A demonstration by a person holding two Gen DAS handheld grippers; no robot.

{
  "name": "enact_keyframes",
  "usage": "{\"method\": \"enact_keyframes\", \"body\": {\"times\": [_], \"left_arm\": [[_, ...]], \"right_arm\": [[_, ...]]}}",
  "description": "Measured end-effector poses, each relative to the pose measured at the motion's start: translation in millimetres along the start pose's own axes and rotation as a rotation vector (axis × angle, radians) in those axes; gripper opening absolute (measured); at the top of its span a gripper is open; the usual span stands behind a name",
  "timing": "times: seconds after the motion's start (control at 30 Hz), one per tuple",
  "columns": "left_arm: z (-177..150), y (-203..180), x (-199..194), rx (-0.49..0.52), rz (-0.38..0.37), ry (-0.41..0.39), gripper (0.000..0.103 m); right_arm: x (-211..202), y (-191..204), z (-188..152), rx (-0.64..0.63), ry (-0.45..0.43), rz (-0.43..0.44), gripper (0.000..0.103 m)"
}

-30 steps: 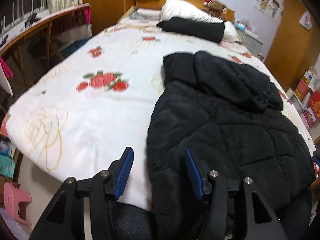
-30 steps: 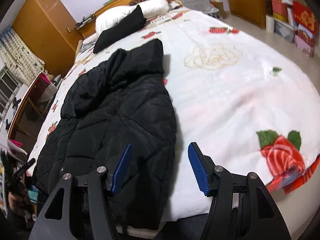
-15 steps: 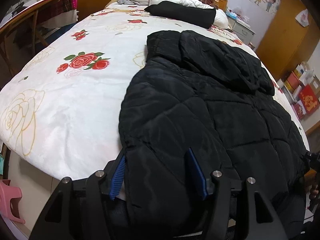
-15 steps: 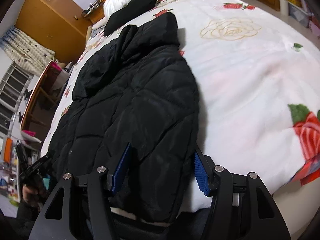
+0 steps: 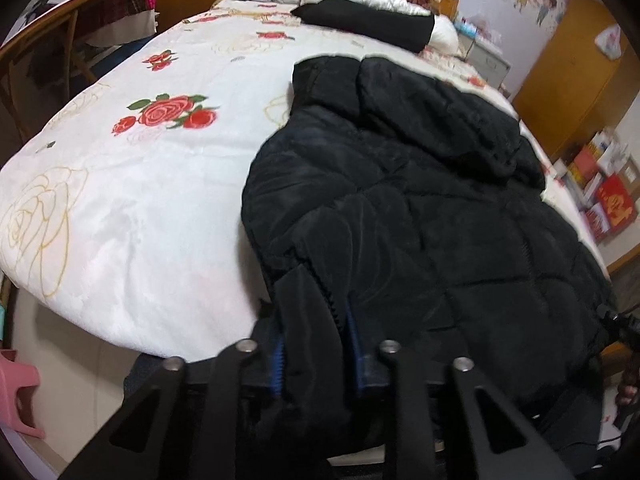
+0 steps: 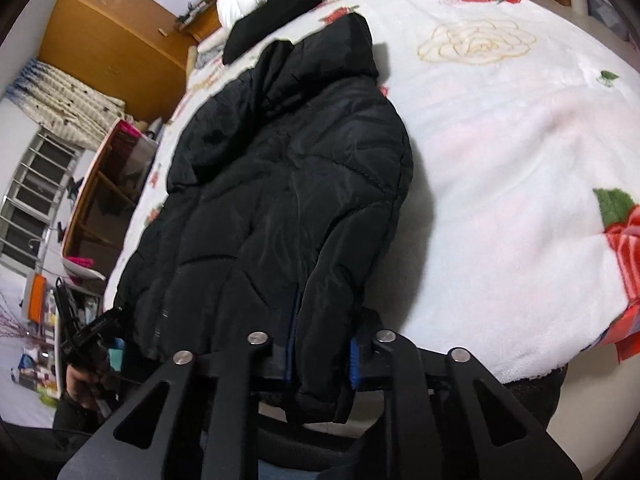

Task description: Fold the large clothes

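A black quilted puffer jacket (image 5: 420,200) lies lengthwise on the bed, hood toward the pillows; it also shows in the right wrist view (image 6: 288,168). My left gripper (image 5: 316,356) is shut on the jacket's hem at its left corner, fabric bunched between the blue pads. My right gripper (image 6: 322,356) is shut on the hem at the jacket's right corner, the fabric hanging down between the fingers. Both grip at the foot edge of the bed.
The bed has a white blanket with red roses (image 5: 132,184). White pillows and a black bolster (image 5: 372,28) lie at the headboard. A wooden rail (image 5: 60,28) stands left, wardrobes (image 6: 112,40) and boxes (image 5: 600,196) along the sides. A pink stool (image 5: 18,392) sits on the floor.
Both grippers moved in onto the jacket's bottom hem and closed on it; a second ago both were open and short of the fabric.
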State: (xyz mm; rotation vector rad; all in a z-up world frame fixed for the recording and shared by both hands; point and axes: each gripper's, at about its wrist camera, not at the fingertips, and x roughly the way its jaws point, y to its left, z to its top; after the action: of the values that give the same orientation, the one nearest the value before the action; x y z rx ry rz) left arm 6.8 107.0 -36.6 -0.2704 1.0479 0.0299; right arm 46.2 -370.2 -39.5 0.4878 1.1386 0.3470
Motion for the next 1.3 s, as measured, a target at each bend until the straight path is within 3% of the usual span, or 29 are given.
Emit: {"method": "enact_keyframes", "body": {"times": [0.13,0.3,0.73,1.03,1.3], "left_arm": [[12.2,13.9,-23.0,-0.084,-0.071,-0.076,0.017],[26.6,19.3,-41.3,-0.102,-0.099,-0.153,0.016],[49.3,18.4,-58.3,-0.14,-0.166,-0.23,0.015],[94.1,18.4,-62.1,-0.17,-0.21,-0.292,0.015],[151.9,15.1,-47.9,-0.2,-0.233,-0.326,0.015]], "right_arm": [[-17.1,5.9,5.7,0.012,-0.069,0.037,0.014],[-28.2,12.6,14.1,0.018,-0.133,0.054,0.013],[-38.4,18.8,32.8,0.043,-0.201,0.091,0.013],[-46.5,35.0,73.1,0.044,-0.265,0.13,0.013],[-38.3,54.1,131.1,0.042,-0.311,0.128,0.013]]}}
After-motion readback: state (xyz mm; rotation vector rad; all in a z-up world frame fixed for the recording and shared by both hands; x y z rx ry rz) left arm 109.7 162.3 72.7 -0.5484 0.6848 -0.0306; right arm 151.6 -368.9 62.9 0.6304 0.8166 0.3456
